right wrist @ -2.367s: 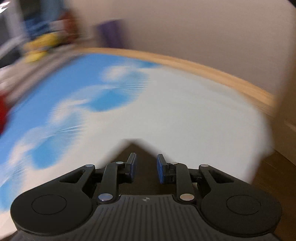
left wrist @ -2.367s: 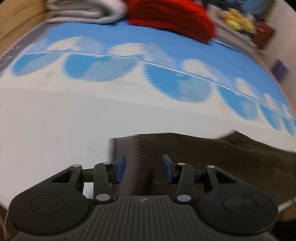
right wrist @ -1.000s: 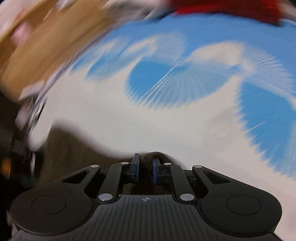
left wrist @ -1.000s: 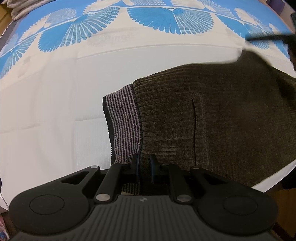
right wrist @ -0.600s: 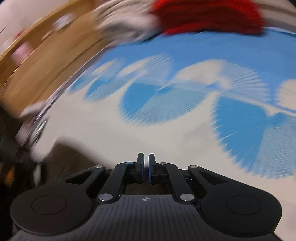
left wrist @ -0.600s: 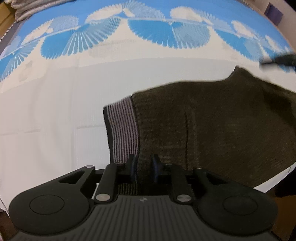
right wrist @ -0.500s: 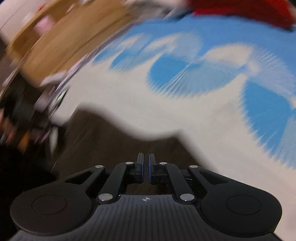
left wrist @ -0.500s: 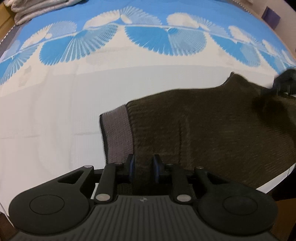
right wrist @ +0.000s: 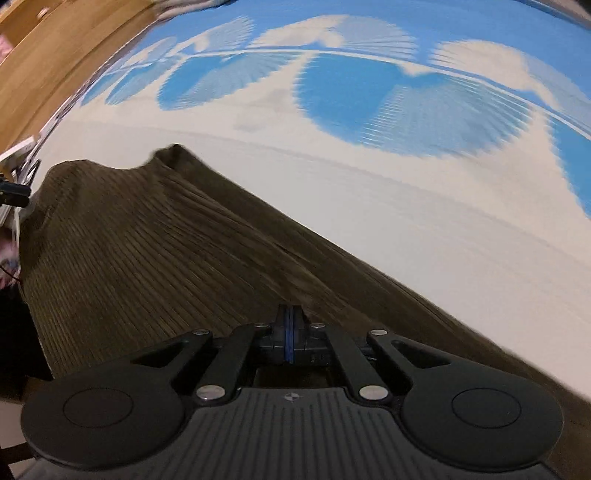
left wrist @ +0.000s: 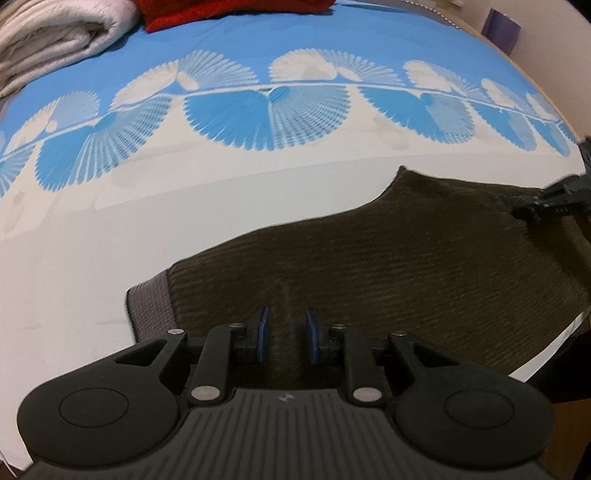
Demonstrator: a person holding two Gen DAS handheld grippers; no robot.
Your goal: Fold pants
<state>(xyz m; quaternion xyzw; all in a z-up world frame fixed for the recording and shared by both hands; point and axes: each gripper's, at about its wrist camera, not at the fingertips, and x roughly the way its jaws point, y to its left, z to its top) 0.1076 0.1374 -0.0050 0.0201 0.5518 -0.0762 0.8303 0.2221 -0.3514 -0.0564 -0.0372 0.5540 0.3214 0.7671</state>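
Observation:
Dark brown corduroy pants (left wrist: 388, 266) with a grey striped waistband (left wrist: 149, 302) lie flat near the front edge of a bed. My left gripper (left wrist: 285, 328) is open, its blue pads apart just above the fabric beside the waistband, holding nothing. My right gripper (right wrist: 290, 334) is shut with pads pressed together low over the pants (right wrist: 147, 258); whether cloth is pinched between them I cannot tell. It also shows at the right edge of the left wrist view (left wrist: 554, 201), over the pants' far end.
The bed sheet (left wrist: 258, 110) is white in front and blue with fan patterns behind. A folded white blanket (left wrist: 48, 44) and a red cloth (left wrist: 229, 11) lie at the back. A wooden floor (right wrist: 55, 48) lies beyond the bed's left edge.
My left gripper has opened, let go of the waistband edge and drawn back a little. My right gripper has swung round and come down over the pants' other end, staying shut.

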